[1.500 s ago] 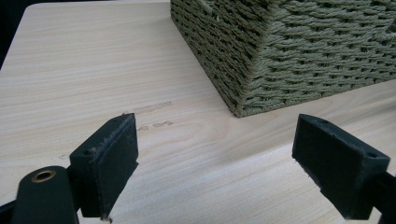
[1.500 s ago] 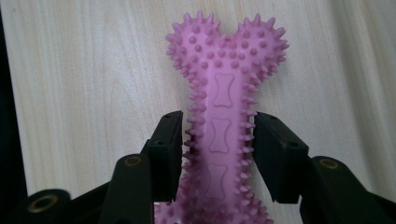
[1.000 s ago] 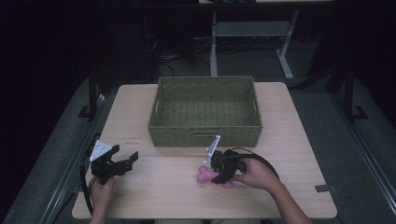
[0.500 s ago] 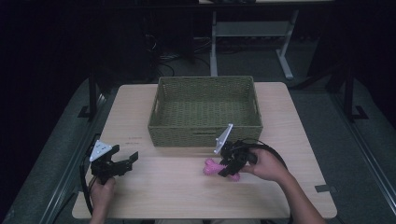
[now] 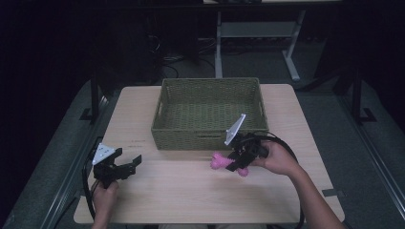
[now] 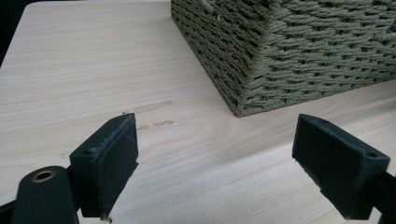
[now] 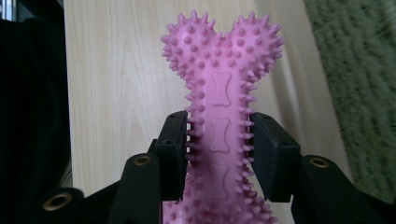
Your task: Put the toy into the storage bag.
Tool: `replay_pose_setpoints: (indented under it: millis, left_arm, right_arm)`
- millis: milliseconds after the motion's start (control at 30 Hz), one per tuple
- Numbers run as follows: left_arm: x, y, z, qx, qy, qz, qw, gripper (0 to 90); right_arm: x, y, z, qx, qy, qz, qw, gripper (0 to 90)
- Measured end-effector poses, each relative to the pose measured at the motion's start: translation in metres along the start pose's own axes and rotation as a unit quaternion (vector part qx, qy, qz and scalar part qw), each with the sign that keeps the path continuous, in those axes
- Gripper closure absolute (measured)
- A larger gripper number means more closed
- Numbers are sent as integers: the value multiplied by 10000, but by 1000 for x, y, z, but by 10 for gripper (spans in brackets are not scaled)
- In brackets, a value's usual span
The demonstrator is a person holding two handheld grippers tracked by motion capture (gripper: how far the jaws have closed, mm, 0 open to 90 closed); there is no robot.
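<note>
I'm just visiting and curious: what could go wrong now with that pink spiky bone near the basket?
The right gripper pinches the pink bone only across its narrow shaft, so the soft spikes might let it twist or slip. The basket stands close beside it; the bone could catch on that near wall unless lifted higher.

The right gripper (image 5: pixel 235 161) is clamped tight just beside the basket (image 5: pixel 210 112), while the left gripper (image 5: pixel 125 164), well apart from it, gapes wide.
</note>
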State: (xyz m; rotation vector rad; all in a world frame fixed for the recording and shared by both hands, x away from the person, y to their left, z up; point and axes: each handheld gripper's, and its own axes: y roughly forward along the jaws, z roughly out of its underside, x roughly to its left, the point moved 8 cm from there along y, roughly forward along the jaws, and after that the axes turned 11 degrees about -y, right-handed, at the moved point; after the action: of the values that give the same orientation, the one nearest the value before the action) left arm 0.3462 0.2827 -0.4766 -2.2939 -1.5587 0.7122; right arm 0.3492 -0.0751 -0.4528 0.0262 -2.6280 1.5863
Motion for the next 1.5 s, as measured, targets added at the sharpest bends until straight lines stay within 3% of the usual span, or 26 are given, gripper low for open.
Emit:
replay_pose_setpoints:
  millis: [300,667,900,1500]
  left_arm:
    - [0,0,0,-7,-5,13,10000,139]
    - [0,0,0,-9,4,7,10000,139]
    - [-1,0,-1,-32,5,7,10000,139]
    - [-1,1,-1,-10,18,-5,10000,139]
  right_arm:
    - [-13,-21,-3,-126,97,17,9999,579]
    - [-22,-34,-8,-130,73,18,9999,579]
    - [-28,-47,-15,-278,64,-19,9996,578]
    - [-45,-66,-25,-212,25,95,9997,579]
